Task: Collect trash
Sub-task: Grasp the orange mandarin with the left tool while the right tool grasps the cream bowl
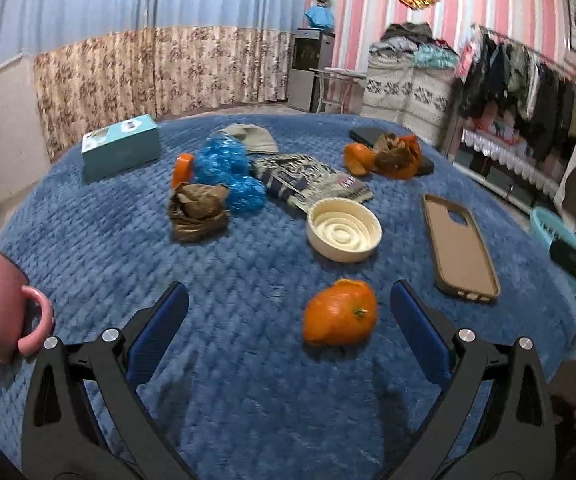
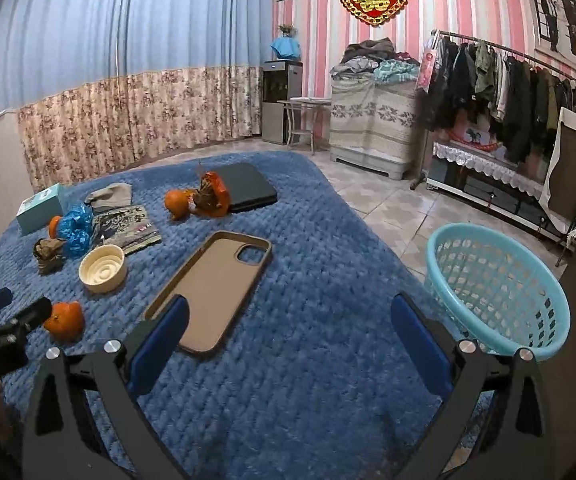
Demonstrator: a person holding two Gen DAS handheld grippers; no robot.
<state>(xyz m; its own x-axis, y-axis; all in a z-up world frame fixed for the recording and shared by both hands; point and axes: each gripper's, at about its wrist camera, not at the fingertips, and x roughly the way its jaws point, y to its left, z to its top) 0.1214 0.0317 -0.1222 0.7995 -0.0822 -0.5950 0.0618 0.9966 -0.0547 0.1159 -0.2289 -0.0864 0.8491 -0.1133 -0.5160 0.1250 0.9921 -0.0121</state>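
Observation:
My left gripper [image 1: 288, 308] is open and empty, low over the blue quilted table cover [image 1: 248, 380]. An orange peel piece [image 1: 339, 313] lies between its fingers, nearer the right finger. It also shows in the right wrist view [image 2: 64, 320], beside the left gripper [image 2: 12, 312]. My right gripper [image 2: 288, 316] is open and empty above the cover [image 2: 307, 380]. Further trash lies on the far side: a crumpled brown paper [image 1: 196, 211], a blue plastic wrapper [image 1: 226, 172] and orange peels with brown paper [image 1: 387, 156]. A light blue mesh basket [image 2: 499, 280] stands right of the table.
A phone case [image 1: 461, 246], a cream round lid [image 1: 343, 230], a patterned pouch [image 1: 307, 178], a teal box [image 1: 122, 148], a grey cloth [image 1: 250, 136] and a dark tablet [image 2: 248, 188] lie on the cover. A pink mug [image 1: 4, 312] is at the left edge.

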